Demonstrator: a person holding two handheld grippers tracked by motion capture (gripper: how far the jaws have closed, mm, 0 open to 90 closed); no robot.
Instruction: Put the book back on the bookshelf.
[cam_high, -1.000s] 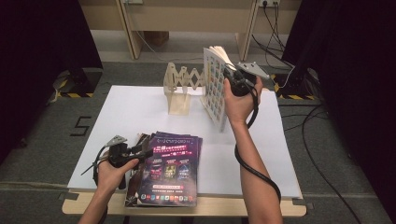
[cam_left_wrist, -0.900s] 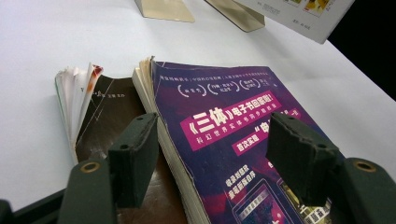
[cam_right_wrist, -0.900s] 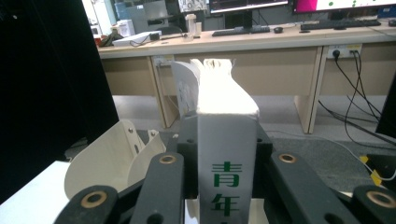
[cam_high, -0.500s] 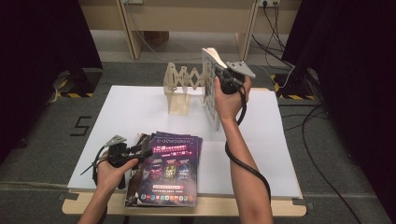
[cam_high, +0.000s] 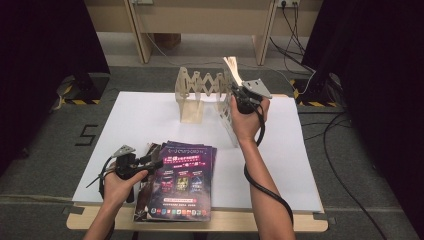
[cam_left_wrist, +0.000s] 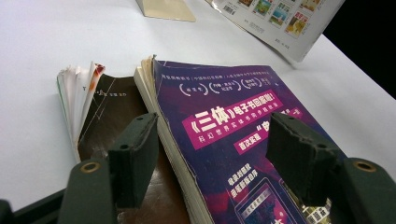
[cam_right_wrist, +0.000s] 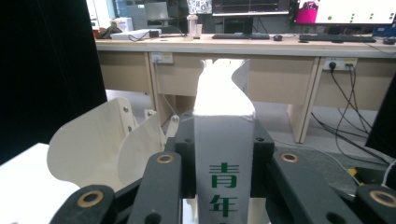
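Right gripper view has the right gripper (cam_right_wrist: 224, 154) clamped on a white magazine (cam_right_wrist: 225, 140) with green characters on its spine, held upright between both pads; its jaws have just eased slightly wider. Just left of it stands the cream expanding rack (cam_high: 197, 92), at the far side of the white table (cam_high: 145, 120). Nearer the person, the left gripper (cam_left_wrist: 215, 154) stands open, one pad each side of the purple book's (cam_left_wrist: 224, 135) edge, atop a brown book (cam_left_wrist: 109, 116).

The left gripper (cam_left_wrist: 212, 158), jaws apart, straddles the purple book (cam_left_wrist: 229, 135) on the white table (cam_left_wrist: 56, 37).
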